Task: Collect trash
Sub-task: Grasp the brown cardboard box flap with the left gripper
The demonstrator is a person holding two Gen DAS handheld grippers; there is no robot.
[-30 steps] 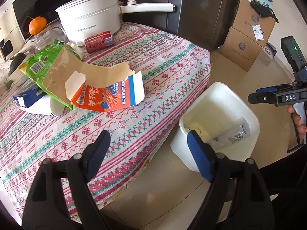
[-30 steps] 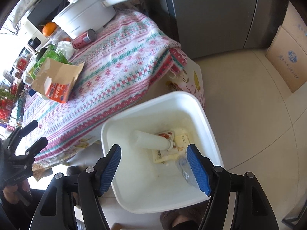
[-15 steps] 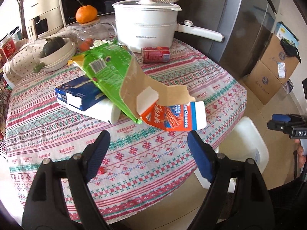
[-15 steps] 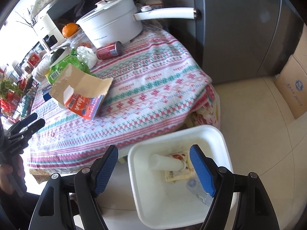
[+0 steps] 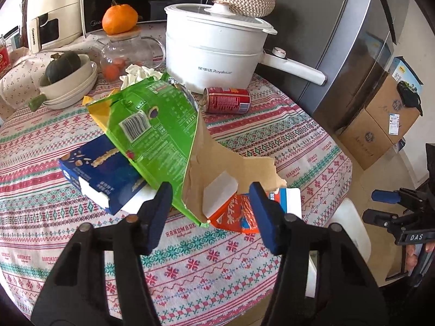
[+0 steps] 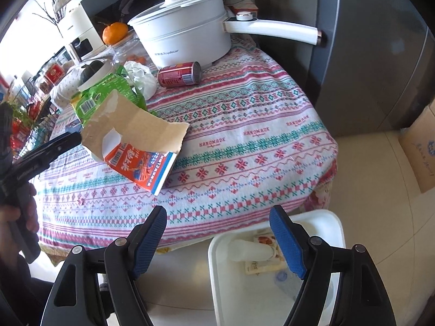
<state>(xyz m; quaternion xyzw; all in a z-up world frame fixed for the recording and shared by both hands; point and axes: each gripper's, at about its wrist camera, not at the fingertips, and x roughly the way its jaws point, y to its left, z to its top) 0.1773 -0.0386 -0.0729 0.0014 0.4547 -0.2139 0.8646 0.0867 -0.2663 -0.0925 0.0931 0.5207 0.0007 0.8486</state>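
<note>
A torn orange and brown carton (image 5: 233, 190) (image 6: 136, 146) lies on the patterned tablecloth (image 5: 190, 266) beside a green packet (image 5: 155, 125) (image 6: 106, 92) and a blue box (image 5: 98, 174). A red can (image 5: 228, 100) (image 6: 179, 74) lies on its side near the white pot. A crumpled tissue (image 6: 141, 77) sits by the packet. My left gripper (image 5: 209, 214) is open, its fingers on either side of the carton's near end. My right gripper (image 6: 217, 241) is open and empty above the white bin (image 6: 337, 225), which holds a bottle and wrappers.
A white pot (image 5: 217, 51) with a long handle, a glass jar with an orange on top (image 5: 119, 21), and a bowl with a squash (image 5: 65, 76) stand at the back. Cardboard boxes (image 5: 380, 127) sit on the floor by the dark fridge (image 6: 367, 54).
My left gripper has swung from over the bin to the table and closed in on the torn carton. My right gripper has drawn back from the bin toward the table's edge.
</note>
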